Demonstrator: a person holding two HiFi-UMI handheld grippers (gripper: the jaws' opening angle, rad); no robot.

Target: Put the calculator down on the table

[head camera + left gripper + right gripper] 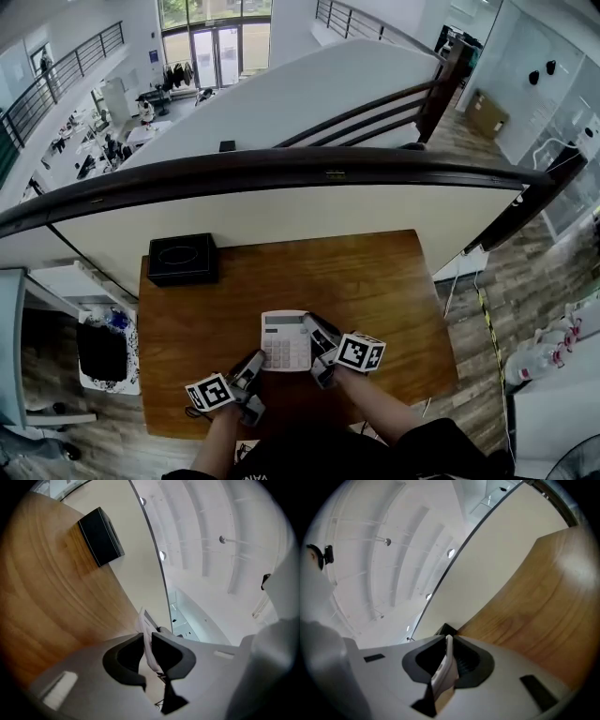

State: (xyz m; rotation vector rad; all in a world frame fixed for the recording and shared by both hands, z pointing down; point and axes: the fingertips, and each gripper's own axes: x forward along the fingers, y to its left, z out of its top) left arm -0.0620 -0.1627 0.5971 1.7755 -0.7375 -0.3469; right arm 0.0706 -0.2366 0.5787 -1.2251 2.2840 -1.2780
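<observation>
A white calculator (285,340) is over the front middle of the wooden table (375,281), keys facing up. My left gripper (255,362) grips its near left corner and my right gripper (320,343) grips its right edge. In the left gripper view the left gripper (146,641) is shut on the calculator's (143,623) thin white edge. In the right gripper view the right gripper (449,646) clamps the calculator (443,677) edge-on the same way. Whether the calculator touches the tabletop I cannot tell.
A black box (183,259) sits at the table's back left corner; the black box (101,536) also shows in the left gripper view. A cream partition wall (309,211) with a dark handrail (281,167) runs right behind the table. Bare wood lies around the calculator.
</observation>
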